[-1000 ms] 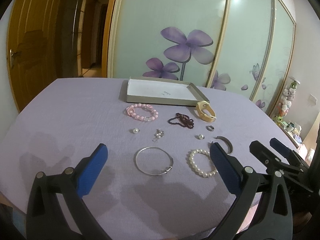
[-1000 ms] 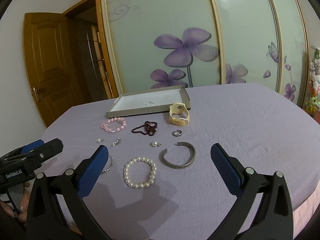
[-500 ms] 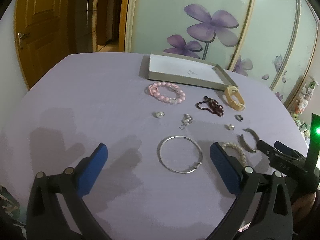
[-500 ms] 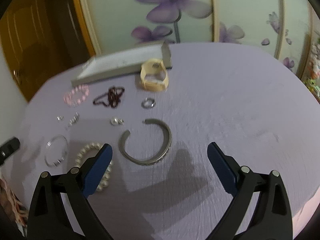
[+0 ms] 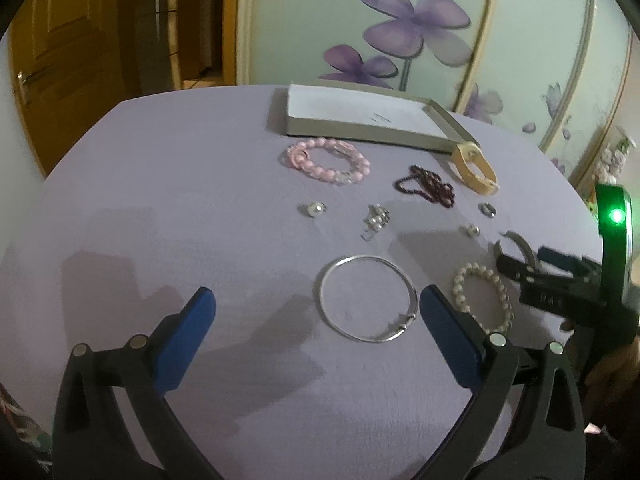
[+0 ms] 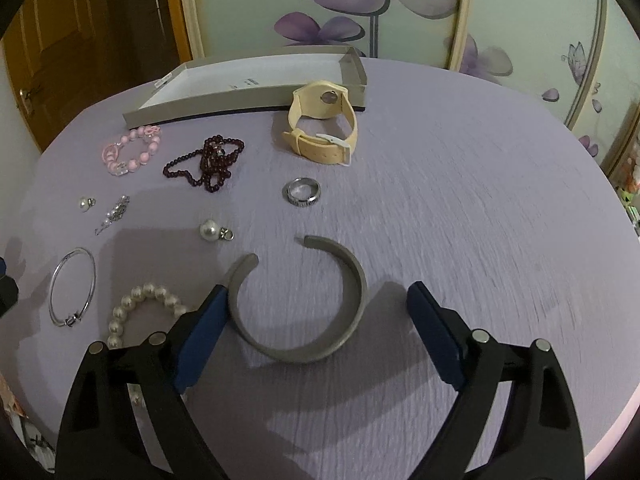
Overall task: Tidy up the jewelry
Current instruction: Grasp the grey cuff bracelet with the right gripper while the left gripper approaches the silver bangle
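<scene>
Hovering wide open and empty, left gripper [image 5: 316, 316] sits over the table [image 5: 160, 200], silver bangle [image 5: 368, 298] just beside its right finger. Right gripper [image 6: 316, 312], also spread wide, brackets the grey cuff [image 6: 300, 300], left finger touching it; it has dropped closer since earlier.

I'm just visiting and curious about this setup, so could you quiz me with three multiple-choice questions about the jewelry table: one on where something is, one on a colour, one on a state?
1. Where does the grey open metal cuff lie?
A. In the tray
B. Between the right gripper fingers
C. On the watch

2. What colour is the strapped wristwatch?
A. Cream
B. Black
C. Red

3. What is in the shallow grey cardboard tray?
A. All the jewelry
B. Only pearls
C. No jewelry

Answers: B, the cuff sits between the open blue pads; A, its strap is pale cream; C, the white floor shows bare.
</scene>
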`<state>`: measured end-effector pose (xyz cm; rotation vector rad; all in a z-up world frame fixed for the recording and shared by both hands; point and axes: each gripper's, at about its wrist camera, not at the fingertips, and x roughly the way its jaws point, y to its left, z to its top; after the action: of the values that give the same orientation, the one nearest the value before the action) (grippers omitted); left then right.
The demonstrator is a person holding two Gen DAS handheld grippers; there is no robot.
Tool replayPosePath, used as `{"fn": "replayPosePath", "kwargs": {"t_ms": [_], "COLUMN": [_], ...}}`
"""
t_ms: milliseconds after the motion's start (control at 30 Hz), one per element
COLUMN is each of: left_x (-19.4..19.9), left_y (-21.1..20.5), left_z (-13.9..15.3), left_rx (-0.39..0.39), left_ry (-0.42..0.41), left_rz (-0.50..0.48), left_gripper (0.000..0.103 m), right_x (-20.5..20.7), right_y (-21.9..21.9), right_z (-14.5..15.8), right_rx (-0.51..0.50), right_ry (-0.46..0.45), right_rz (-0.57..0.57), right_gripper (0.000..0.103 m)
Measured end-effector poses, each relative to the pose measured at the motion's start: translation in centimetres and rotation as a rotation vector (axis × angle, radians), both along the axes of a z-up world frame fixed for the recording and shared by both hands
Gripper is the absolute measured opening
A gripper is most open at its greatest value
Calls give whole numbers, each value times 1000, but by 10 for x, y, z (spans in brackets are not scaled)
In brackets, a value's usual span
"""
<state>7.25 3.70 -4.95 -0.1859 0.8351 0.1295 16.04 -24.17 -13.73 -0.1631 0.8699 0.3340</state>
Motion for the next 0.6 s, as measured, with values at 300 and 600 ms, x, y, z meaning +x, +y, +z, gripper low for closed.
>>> {"fn": "replayPosePath", "kwargs": {"t_ms": [300,600], "left_x": [16,33], "left_y": [-9,-23], "left_z": [-15,-26], "left_rx": [-9,31], "left_ry": [47,96], "left_rz": [-66,-129], "left_gripper": [101,101], "right_x": [1,3], "right_y": [1,-16], "right_z": [5,11], "right_rx": [16,87], "right_ry": [-1,27], "right_rz": [16,-49], "right_gripper": [69,68]}}
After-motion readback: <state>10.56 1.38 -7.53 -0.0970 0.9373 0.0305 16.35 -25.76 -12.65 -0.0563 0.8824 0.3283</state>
